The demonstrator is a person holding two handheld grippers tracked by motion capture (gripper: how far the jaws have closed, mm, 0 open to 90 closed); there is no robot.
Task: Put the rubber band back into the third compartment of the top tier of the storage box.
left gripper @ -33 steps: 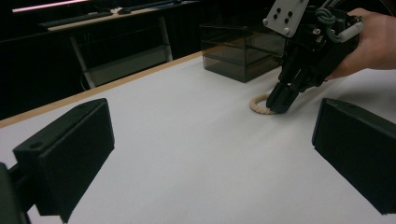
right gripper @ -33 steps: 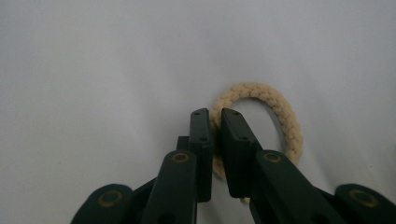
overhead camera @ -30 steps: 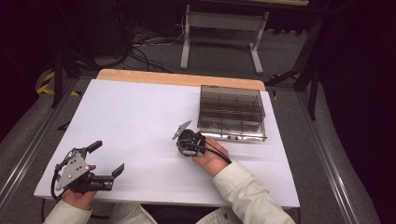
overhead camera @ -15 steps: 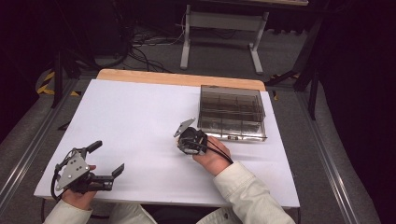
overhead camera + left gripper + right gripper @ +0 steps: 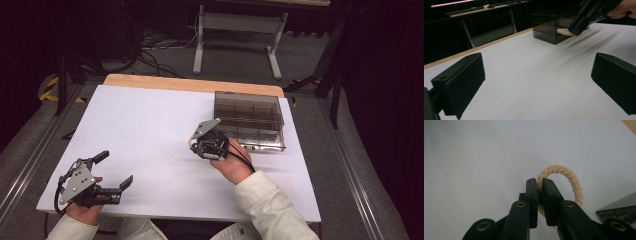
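Beige braided rope ring (image 5: 564,182) sits pinched between the jaws of my right hand-held gripper (image 5: 538,185), clear of the white tabletop (image 5: 150,125), with the smoky plastic box (image 5: 250,120) just beyond. My left hand-held gripper (image 5: 116,170) rests wide open, gripping nothing.

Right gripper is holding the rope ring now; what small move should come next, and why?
Probably carry it toward the smoky box. The right gripper is shut on the rope ring, which hangs above the white table, and the box stands open-topped close beside it.
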